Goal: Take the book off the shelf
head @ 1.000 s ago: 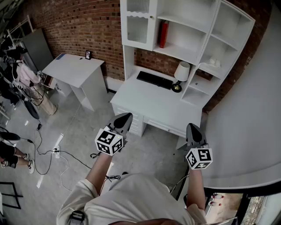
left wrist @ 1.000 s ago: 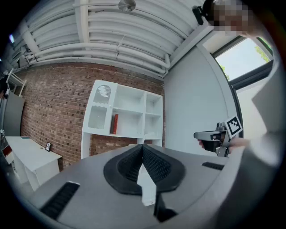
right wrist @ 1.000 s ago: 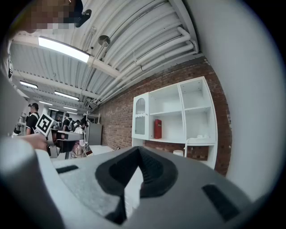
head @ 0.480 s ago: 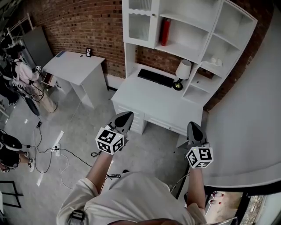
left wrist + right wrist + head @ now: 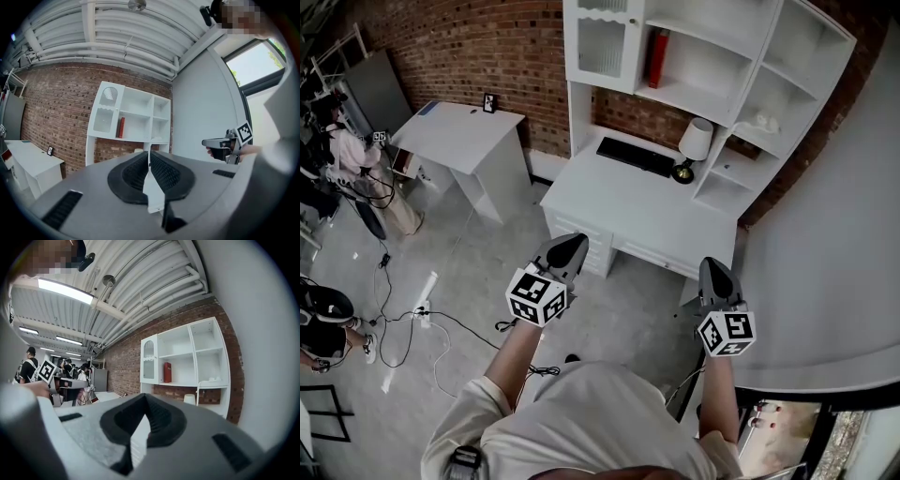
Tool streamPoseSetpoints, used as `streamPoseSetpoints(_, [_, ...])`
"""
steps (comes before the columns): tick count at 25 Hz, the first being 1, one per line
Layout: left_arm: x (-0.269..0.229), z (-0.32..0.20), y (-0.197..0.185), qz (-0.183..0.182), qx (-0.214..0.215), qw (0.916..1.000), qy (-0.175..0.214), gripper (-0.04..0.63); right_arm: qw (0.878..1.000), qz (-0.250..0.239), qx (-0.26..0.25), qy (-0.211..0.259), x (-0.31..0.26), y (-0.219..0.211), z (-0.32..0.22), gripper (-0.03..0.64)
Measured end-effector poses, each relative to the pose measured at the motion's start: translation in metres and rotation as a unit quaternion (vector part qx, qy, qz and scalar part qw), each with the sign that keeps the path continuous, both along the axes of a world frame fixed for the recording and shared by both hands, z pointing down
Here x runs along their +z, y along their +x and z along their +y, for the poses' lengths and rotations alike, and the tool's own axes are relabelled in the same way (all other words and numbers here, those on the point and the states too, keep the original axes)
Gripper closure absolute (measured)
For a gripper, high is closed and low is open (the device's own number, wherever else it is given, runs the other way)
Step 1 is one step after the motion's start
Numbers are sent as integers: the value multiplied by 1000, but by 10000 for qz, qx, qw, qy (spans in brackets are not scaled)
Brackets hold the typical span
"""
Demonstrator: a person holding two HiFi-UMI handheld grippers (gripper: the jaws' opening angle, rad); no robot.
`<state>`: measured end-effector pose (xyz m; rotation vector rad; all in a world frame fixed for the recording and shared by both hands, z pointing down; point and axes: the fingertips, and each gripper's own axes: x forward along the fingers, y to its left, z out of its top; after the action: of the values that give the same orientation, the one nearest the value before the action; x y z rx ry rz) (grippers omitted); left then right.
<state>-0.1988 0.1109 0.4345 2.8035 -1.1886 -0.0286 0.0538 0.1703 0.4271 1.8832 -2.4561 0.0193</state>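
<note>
Task not begun — book (image 5: 657,56) stands on shelf (image 5: 712,105) at 12 o'clock, well apart; my left gripper (image 5: 566,247) and right gripper (image 5: 713,273) are clenched on nothing.

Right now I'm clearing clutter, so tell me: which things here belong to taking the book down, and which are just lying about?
For the job:
book
shelf
left gripper
right gripper

Just lying about:
keyboard
lamp
side table
</note>
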Motion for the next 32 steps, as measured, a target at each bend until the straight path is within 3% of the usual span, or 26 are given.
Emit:
streamPoseSetpoints(16, [10, -12, -31, -62, 90, 9999, -43, 497, 9998, -25, 111, -176, 12, -37, -6, 614])
streamPoseSetpoints(26, [19, -19, -51, -67, 191, 9998, -73, 436, 9990, 223, 301, -226, 19, -60, -4, 615])
streamPoseSetpoints(32, [25, -25, -63, -80, 211, 9996, -163, 433, 9984, 379, 361, -221, 18, -69, -7, 615])
